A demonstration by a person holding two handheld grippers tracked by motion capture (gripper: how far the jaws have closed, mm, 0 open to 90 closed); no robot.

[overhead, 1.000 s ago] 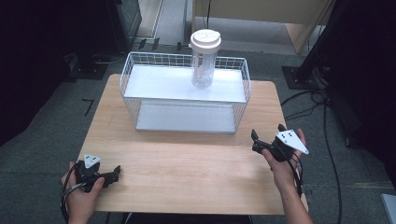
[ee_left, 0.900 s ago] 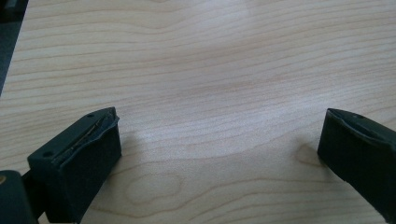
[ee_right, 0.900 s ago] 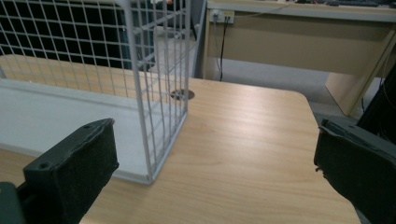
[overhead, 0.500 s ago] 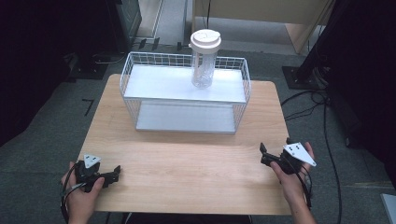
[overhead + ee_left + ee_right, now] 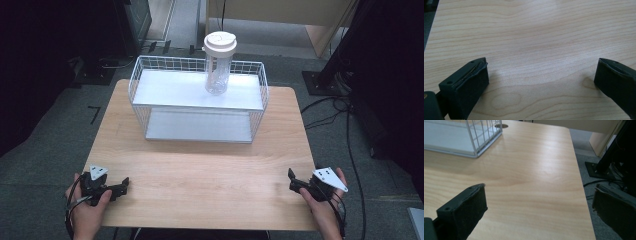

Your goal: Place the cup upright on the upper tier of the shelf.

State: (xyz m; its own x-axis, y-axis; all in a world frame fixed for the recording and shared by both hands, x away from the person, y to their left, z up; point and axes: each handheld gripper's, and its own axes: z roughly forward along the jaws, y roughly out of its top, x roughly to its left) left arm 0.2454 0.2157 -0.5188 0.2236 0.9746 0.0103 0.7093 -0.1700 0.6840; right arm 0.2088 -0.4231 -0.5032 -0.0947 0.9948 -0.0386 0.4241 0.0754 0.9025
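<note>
Right gripper drawn back to tabletop edge.
Both the left gripper (image 5: 116, 188) and right gripper (image 5: 295, 181) are wide, empty; bottle (image 5: 218, 61) far ahead in the rack (image 5: 197, 107).

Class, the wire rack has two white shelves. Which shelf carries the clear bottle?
The upper shelf: the clear bottle with its white lid stands upright on it, toward the right. The lower shelf beneath is bare.

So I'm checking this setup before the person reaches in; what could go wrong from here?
The tall bottle stands upright on the wire rack's upper shelf, near the back; a careless reach could tip it. The right gripper, jaws open, sits by the table's right edge, with cables on the floor beside it, which might snag.
</note>
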